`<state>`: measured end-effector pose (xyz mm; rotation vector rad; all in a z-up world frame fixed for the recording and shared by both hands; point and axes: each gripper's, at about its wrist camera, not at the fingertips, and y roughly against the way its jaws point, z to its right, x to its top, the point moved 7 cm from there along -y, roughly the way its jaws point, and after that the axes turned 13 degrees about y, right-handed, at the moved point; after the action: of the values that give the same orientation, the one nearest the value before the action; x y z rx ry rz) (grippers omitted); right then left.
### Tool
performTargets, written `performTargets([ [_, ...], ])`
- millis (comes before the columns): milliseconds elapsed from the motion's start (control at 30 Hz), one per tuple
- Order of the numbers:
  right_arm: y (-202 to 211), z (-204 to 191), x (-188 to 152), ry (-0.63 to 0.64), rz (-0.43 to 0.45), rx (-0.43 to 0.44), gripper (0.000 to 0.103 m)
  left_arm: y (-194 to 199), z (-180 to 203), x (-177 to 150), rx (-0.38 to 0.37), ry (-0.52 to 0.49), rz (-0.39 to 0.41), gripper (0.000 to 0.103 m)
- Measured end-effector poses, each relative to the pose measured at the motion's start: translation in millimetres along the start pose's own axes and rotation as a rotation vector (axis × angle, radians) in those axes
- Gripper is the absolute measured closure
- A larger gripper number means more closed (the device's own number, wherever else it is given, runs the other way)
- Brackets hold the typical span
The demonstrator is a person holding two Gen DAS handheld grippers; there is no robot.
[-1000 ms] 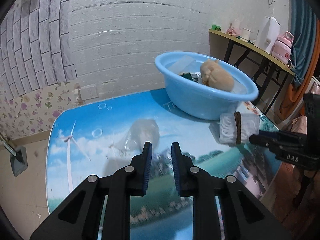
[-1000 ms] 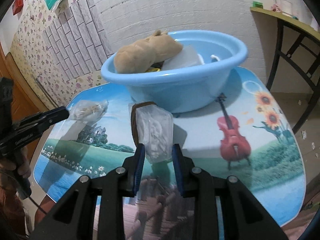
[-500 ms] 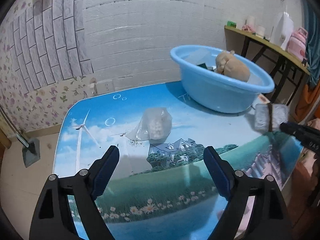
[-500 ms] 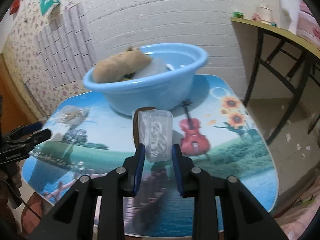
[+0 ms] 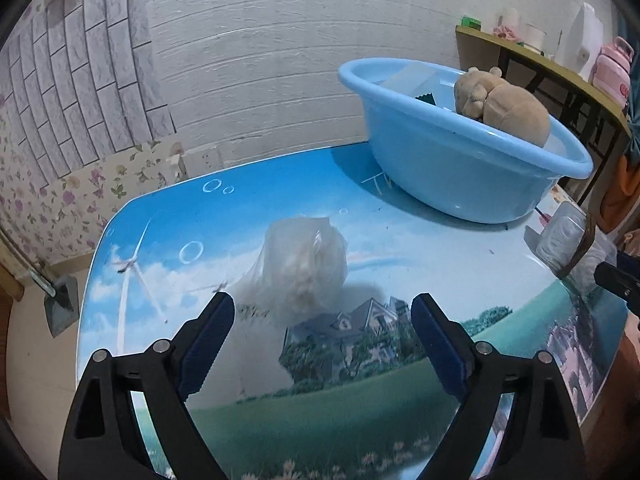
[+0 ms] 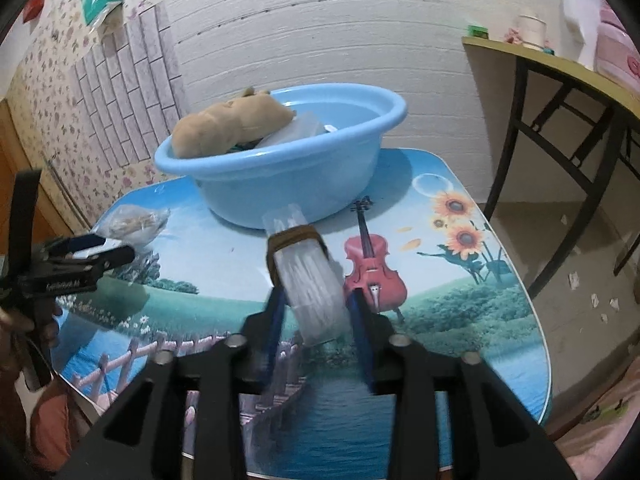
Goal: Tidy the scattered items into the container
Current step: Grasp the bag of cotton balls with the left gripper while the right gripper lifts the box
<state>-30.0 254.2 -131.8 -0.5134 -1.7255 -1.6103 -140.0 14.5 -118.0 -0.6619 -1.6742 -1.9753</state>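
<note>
Inside the blue basin (image 6: 280, 168) lies a plush toy (image 6: 232, 124); left gripper (image 5: 322, 316) gapes empty, right gripper (image 6: 316, 308) pinches a clear packet (image 6: 312, 280).

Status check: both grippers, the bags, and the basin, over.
Left gripper open, clear bag on table just ahead. Right gripper shut on banded clear packet. Blue basin beyond, path unobstructed.

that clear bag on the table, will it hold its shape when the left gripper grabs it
Probably not: the bag looks like thin crumpled film, so it should sag. Its small loose contents will likely shift. The open left gripper may slip on the plastic.
</note>
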Motion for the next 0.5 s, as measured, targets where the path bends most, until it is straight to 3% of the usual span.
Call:
performTargets([
  [67, -2, 0, 0, -0.001, 0.002, 0.011, 0.056, -2, 1, 2, -0.007, 0.007, 0.012, 0.013],
  [133, -4, -1, 2, 0.005, 0.001, 0.011, 0.055, -2, 2, 4, -0.020, 0.016, 0.019, 0.026],
  [200, -7, -4, 6, 0.023, 0.014, 0.025, 0.054, -3, 4, 4, -0.006, -0.003, 0.019, 0.070],
  [367, -9, -9, 13, 0.065, 0.038, 0.050, 0.054, 1, 2, 3, -0.033, 0.021, 0.017, 0.076],
  [433, -10, -12, 14, 0.076, 0.039, 0.066, 0.057, 5, 1, 2, -0.042, 0.054, 0.020, 0.088],
  [467, -10, -11, 14, 0.073, 0.033, 0.064, 0.073, 11, -1, 1, -0.048, 0.083, 0.028, 0.089],
  [500, -11, -9, 13, 0.058, 0.024, 0.064, 0.078, 14, -1, -1, -0.055, 0.101, 0.034, 0.089],
])
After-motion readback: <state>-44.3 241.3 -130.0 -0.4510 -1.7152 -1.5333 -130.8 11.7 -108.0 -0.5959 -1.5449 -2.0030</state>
